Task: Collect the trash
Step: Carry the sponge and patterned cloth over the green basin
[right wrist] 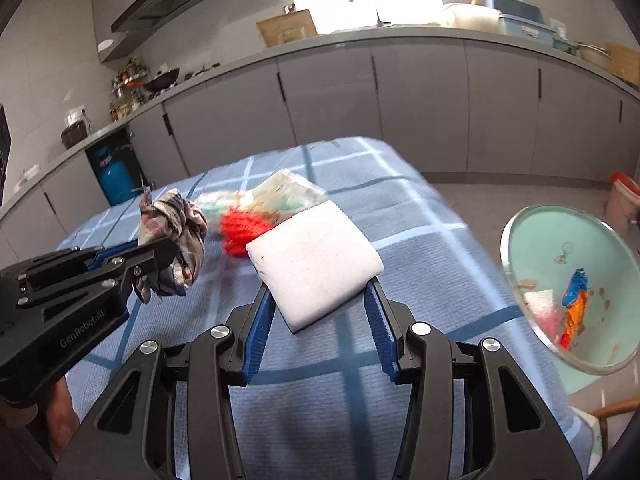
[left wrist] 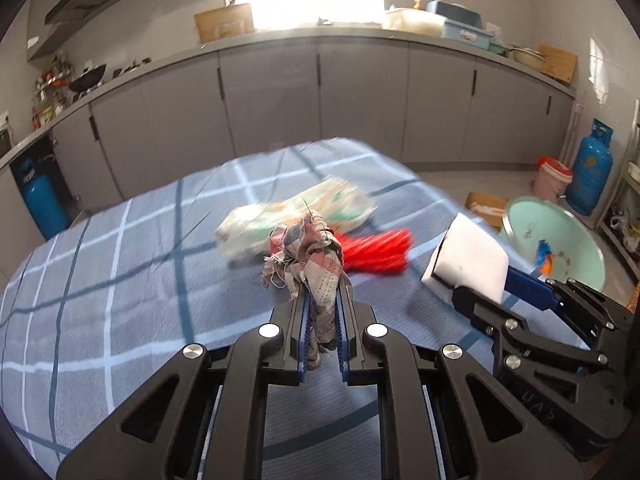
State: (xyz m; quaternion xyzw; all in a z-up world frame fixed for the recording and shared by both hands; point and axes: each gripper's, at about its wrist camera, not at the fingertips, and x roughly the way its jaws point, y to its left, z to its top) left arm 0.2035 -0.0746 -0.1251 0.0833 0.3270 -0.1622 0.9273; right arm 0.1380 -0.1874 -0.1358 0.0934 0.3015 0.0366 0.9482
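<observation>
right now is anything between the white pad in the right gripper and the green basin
Nothing visible. The right gripper holds the white pad above the checked cloth; the green basin sits off the table's right edge, with open space between them.

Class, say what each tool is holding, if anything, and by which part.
Left tool: shut on a crumpled rag, gripped by its lower end. Right tool: holds a white sponge by its near edge.

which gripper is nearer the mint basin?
Right. The right gripper, holding the white pad, is beside the mint basin; the left gripper, holding the rag, is farther left.
</observation>
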